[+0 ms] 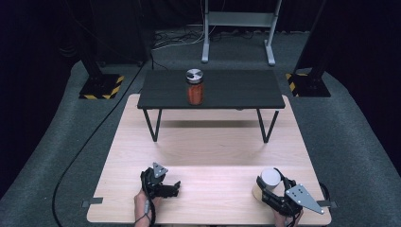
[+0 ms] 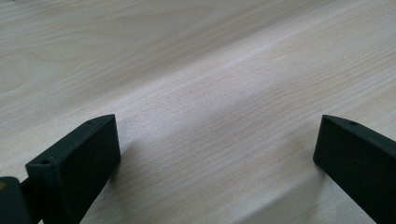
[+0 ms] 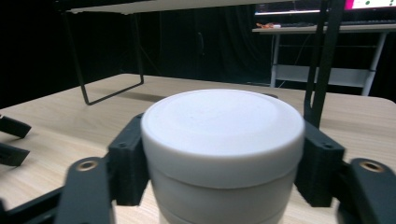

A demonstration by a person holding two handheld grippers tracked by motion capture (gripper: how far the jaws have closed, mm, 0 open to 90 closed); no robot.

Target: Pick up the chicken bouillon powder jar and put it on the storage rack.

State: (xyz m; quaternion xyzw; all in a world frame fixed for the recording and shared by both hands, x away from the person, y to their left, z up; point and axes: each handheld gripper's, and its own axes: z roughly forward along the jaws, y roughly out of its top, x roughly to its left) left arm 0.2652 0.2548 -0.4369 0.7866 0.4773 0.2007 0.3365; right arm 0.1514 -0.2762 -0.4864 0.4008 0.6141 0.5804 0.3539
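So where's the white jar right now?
The white jar stands at the near right of the wooden table in the high view, clamped between the right gripper jaws, well short of the black shelf.

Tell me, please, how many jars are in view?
2: a white round-lidded jar clamped in the right claw at the wooden table's near right, and an orange-filled glass jar on the black raised shelf.

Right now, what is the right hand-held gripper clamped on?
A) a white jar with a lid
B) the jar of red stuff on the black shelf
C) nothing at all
A: the right hand-held gripper has its jaws pressed against both sides of the white jar.
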